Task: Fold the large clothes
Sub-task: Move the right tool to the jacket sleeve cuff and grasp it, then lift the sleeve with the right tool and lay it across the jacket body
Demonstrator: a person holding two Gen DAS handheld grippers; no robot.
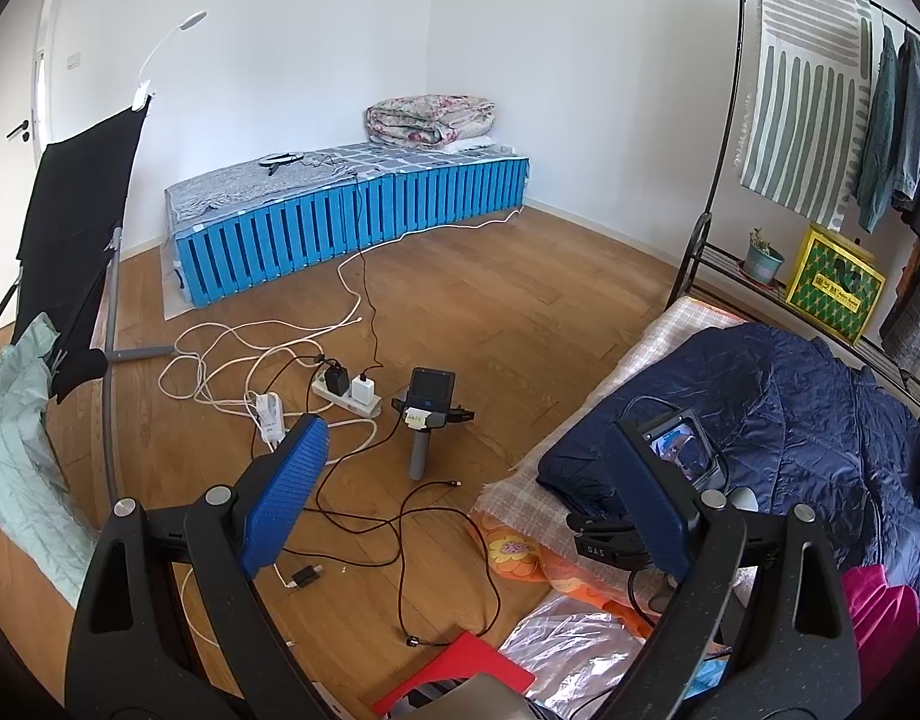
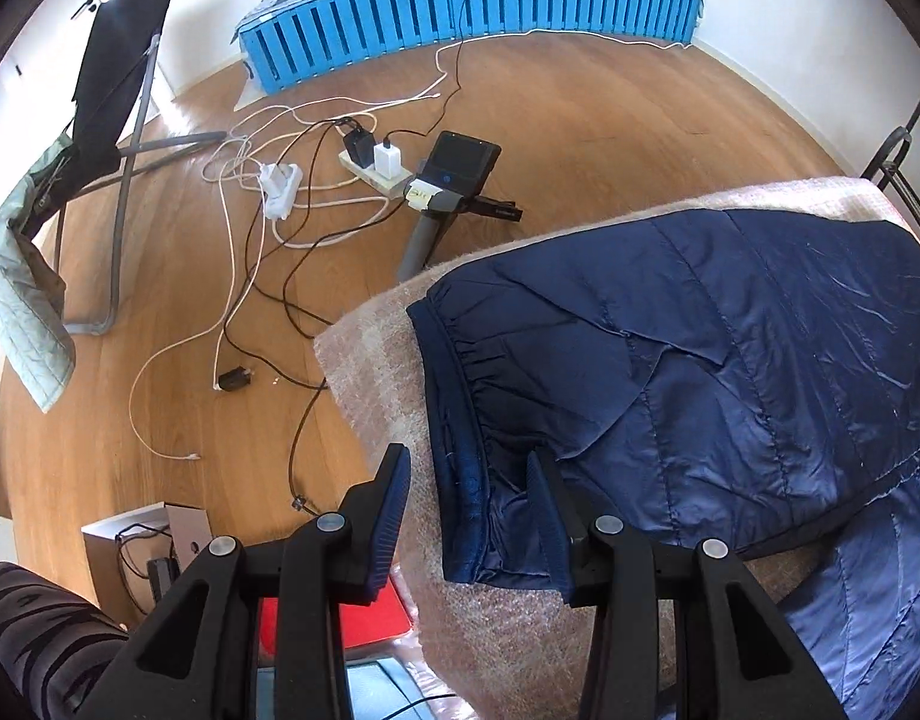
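Observation:
A dark navy quilted jacket [image 2: 730, 348] lies on a beige woven cover [image 2: 376, 360] over a raised surface. It also shows in the left wrist view [image 1: 790, 408]. My right gripper [image 2: 469, 480] is open, its two fingers straddling the jacket's gathered cuff end [image 2: 466, 420] at the near edge. My left gripper [image 1: 466, 468] is open wide and empty, held in the air over the wooden floor, left of the jacket. The right gripper's body with its small screen [image 1: 679, 450] shows in the left wrist view, resting at the jacket's near edge.
Cables and a power strip [image 1: 346, 393] sprawl on the floor beside a handheld device [image 1: 427, 414]. A blue slatted bed [image 1: 352, 222] stands at the far wall. A clothes rack [image 1: 892, 138] is on the right, a black stand cloth [image 1: 82, 228] on the left. A red item [image 1: 460, 669] and plastic bag [image 1: 574, 642] lie near.

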